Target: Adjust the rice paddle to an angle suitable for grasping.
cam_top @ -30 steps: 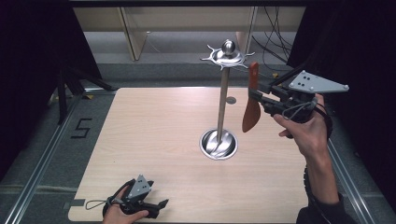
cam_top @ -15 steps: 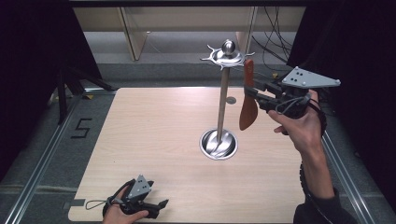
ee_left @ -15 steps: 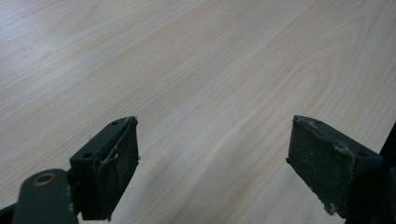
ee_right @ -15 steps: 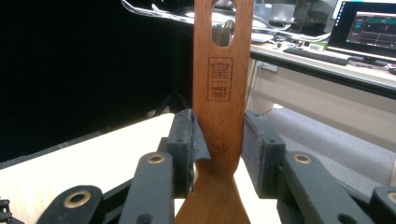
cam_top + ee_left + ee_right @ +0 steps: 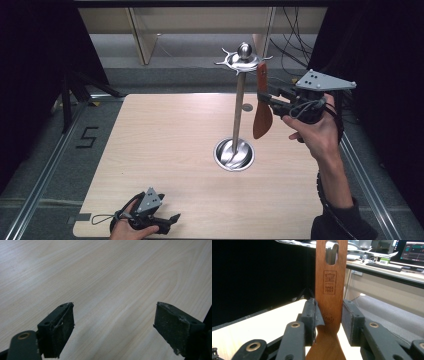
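A metal utensil stand (image 5: 239, 110) rises from a round base (image 5: 234, 154) near the middle of the wooden table (image 5: 165, 140), with a ring of hooks (image 5: 243, 57) at its top. My right gripper (image 5: 263, 96) is shut on the handle of a wooden spatula (image 5: 262, 117), which hangs blade down just right of the hooks. In the right gripper view the pads clamp the spatula (image 5: 331, 290) below its hanging hole, and the stand's top shows behind that hole. My left gripper (image 5: 172, 220) lies at the table's front edge, open, with bare wood between its jaws (image 5: 113, 325).
A small round disc (image 5: 247, 107) lies on the table behind the stand. Cables (image 5: 295, 45) and pale shelving (image 5: 145, 40) sit beyond the far edge. A "5" mark (image 5: 87, 136) is on the floor at left. Metal rails run along both sides of the table.
My right gripper has carried the spatula slightly left, closer to the stand's hooks. The left gripper has not moved.
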Demonstrator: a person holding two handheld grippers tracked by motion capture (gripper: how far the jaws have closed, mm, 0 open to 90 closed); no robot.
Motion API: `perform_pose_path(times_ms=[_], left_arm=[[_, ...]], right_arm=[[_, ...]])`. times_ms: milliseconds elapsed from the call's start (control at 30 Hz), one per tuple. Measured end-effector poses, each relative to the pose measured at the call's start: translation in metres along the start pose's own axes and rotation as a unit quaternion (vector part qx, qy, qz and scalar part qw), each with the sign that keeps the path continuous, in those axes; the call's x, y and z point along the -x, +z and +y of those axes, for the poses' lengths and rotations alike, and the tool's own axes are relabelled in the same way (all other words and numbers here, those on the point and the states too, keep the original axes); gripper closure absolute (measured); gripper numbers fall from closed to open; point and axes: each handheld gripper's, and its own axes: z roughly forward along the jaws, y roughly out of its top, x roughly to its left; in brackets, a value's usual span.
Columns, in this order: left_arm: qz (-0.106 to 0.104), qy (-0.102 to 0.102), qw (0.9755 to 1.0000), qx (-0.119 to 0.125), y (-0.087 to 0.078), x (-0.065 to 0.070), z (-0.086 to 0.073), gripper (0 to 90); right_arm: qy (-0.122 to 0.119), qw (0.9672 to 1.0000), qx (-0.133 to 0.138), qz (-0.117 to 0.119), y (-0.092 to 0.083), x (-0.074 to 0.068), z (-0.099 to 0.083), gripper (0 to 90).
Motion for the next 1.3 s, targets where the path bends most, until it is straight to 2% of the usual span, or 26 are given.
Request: perform_pose_path(times_ms=[133,167,267,333,500,667,733,800,900,933,967,1000,1133,1200,1233,1267,1300], left_arm=[[0.000,-0.001,1.0000,0.003,0.000,0.000,0.000,15.8],[0.002,-0.001,1.0000,0.002,0.000,0.000,0.000,15.8],[0.001,-0.003,1.0000,0.001,0.000,0.001,0.000,15.8],[0.003,-0.002,1.0000,0.002,0.000,0.000,0.000,15.8],[0.000,-0.003,1.0000,0.000,0.000,0.001,0.000,15.8],[0.001,-0.003,1.0000,-0.001,0.000,0.000,0.000,15.8],[0.001,-0.003,1.0000,0.003,0.000,0.000,0.000,15.8],[0.001,-0.001,1.0000,0.000,0.000,0.000,0.000,15.8],[0.004,-0.004,1.0000,0.001,0.000,0.001,0.000,15.8],[0.000,-0.016,0.9999,-0.001,0.000,0.002,-0.001,15.8],[0.000,-0.014,0.9999,-0.001,0.000,0.001,-0.001,15.8],[0.001,-0.002,1.0000,-0.001,0.000,0.000,0.000,15.8],[0.001,0.000,1.0000,0.000,0.000,0.000,0.000,15.8],[0.001,-0.001,1.0000,0.003,0.001,0.000,0.000,15.8],[0.001,0.000,1.0000,-0.003,-0.001,0.000,0.000,15.8],[0.002,-0.003,1.0000,0.000,0.000,0.000,0.000,15.8],[0.001,-0.003,1.0000,0.000,0.000,0.000,0.000,15.8]], right_arm=[[0.010,0.9999,-0.004,0.007,0.001,0.000,-0.002,66.9],[0.003,1.0000,-0.003,0.005,0.002,0.001,-0.003,66.9],[0.016,0.9998,0.004,0.012,0.003,0.002,-0.006,66.7],[0.010,0.9999,0.005,0.010,0.003,0.003,-0.007,66.3],[0.014,0.9998,0.007,0.011,0.002,0.001,-0.012,61.8],[0.025,0.9995,0.019,0.006,-0.006,0.001,-0.026,56.7],[0.021,0.9995,0.021,0.005,-0.007,0.001,-0.029,55.8],[0.029,0.9995,0.006,0.007,-0.011,-0.001,-0.037,52.9],[0.032,0.9995,0.000,0.008,-0.015,-0.001,-0.045,49.3],[0.037,0.9993,-0.004,0.007,-0.017,-0.002,-0.047,49.0],[0.032,0.9995,0.000,0.000,-0.018,-0.002,-0.050,48.4],[0.032,0.9995,-0.002,-0.001,-0.019,-0.003,-0.052,47.2],[0.029,0.9996,-0.005,-0.002,-0.021,-0.006,-0.058,46.2],[0.035,0.9992,-0.020,-0.003,-0.023,-0.010,-0.060,45.1],[0.023,0.9996,-0.014,-0.008,-0.023,-0.010,-0.060,44.8],[0.026,0.9993,-0.025,0.001,-0.022,-0.013,-0.063,44.1],[0.025,0.9993,-0.027,-0.001,-0.022,-0.014,-0.065,43.8]])
